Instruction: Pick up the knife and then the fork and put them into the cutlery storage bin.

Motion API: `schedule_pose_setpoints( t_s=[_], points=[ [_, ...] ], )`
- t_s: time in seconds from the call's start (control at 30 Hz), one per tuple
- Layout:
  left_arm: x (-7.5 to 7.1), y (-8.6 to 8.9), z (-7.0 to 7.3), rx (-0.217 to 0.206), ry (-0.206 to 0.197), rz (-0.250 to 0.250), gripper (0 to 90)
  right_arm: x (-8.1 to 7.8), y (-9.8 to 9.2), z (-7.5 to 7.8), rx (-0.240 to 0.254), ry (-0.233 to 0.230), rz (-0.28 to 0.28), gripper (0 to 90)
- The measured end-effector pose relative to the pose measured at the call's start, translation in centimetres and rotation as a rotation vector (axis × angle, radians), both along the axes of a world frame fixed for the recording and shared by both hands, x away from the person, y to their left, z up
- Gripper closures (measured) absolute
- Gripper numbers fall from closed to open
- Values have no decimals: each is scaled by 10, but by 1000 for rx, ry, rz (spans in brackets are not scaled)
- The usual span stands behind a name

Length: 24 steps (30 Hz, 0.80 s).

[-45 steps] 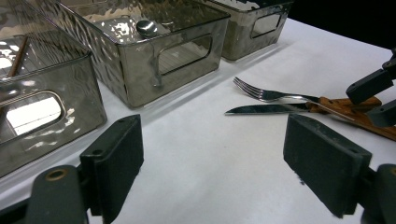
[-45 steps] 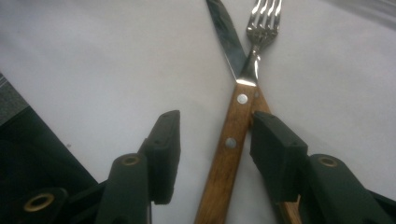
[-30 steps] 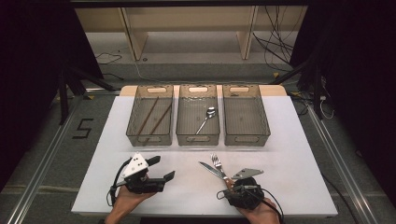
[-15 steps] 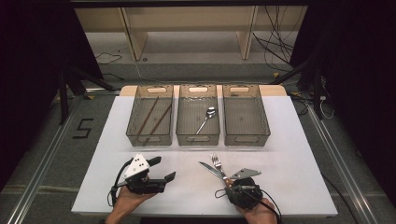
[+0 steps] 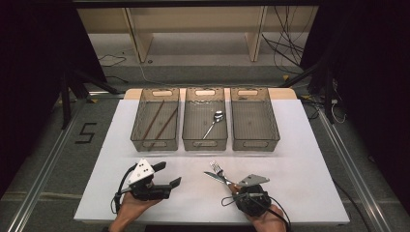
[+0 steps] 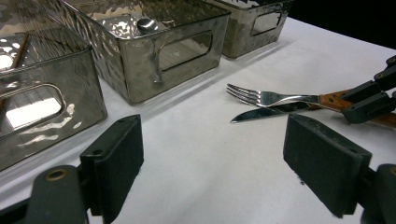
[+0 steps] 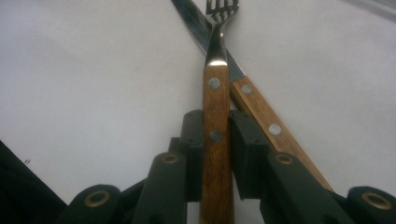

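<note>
Wooden fork (image 7: 216, 135) handle sits squeezed in the right tool (image 7: 216, 154), touching the knife (image 7: 261, 116), which might get dragged along.

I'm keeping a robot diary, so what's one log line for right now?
right gripper: just closed, shut on fork handle | knife: on table beside it | left gripper: open, empty

A single mark can be read: the figure "5" (image 5: 85, 133), laid out in dark strips on the grey floor (image 5: 43, 159) at the left of the high view (just beside the white table (image 5: 300, 159)).
</note>
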<state>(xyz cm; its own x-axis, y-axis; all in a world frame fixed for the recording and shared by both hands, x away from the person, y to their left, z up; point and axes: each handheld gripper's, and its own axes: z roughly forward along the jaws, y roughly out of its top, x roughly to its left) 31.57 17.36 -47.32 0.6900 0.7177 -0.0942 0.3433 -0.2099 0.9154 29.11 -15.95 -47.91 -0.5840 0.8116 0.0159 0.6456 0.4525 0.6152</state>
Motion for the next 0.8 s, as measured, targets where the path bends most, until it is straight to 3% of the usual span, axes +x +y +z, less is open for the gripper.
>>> schedule_pose_setpoints(
  t_s=[0.43, 0.8],
  points=[
    [1, 3, -1, -15, -13, 12, 198, 4, -8, 24, 48, -69, 5, 770],
    [2, 5, -1, -30, -12, 20, 198, 25, -27, 58, 108, -143, -23, 770]
  ],
)
